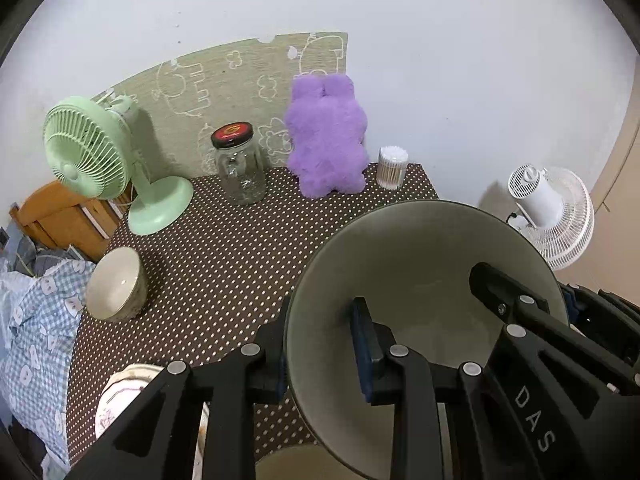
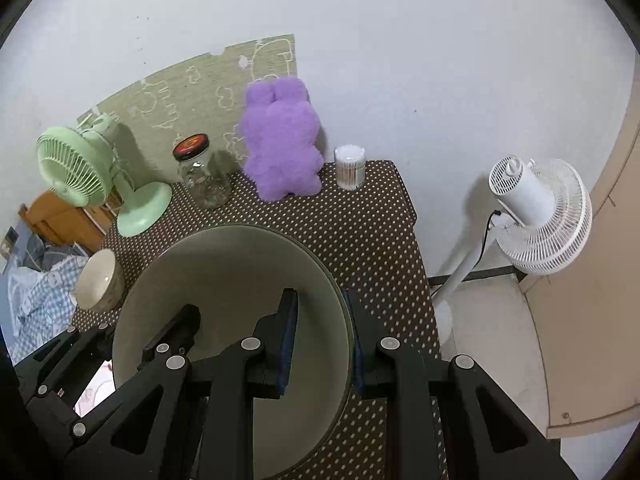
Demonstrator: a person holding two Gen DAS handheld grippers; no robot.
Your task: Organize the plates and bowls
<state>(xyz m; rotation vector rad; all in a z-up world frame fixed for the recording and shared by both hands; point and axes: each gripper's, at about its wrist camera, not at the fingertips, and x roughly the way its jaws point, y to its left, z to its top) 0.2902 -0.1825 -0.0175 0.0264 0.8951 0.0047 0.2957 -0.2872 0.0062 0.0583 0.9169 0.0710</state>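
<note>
1. Here, nearest the cameras, both grippers clamp one large grey-green bowl [image 1: 420, 264] by opposite sides of its rim. The left gripper [image 1: 320, 354] has one pad inside the wall and one outside, jaws nearly closed on the rim; the right gripper [image 2: 322, 344] pinches the far side the same way.
2. The bowl looks to be held clear of the table [image 1: 224, 264], tilted toward the cameras, with dotted cloth showing below its rim. My reading is that it is mid-carry, not yet set down.
3. Just below the left gripper lies a patterned plate [image 1: 120, 400] at the table's near edge, partly hidden by the fingers. A pale curved rim shows at the very bottom of the left view; I cannot tell what it is.
4. Further out, near the left edge of the table, a small cream bowl [image 1: 116, 284] stands alone, well apart from the plate.
5. At the back stand a green fan [image 1: 96, 160], a jar [image 1: 240, 168], a purple plush [image 1: 328, 136] and a tub of swabs [image 1: 393, 167], none of them part of the job.
6. So the sorting seems only part done: the dishes are still scattered, nothing visibly stacked. The big bowl needs a resting place, and the small bowl and plate remain to be grouped.
</note>
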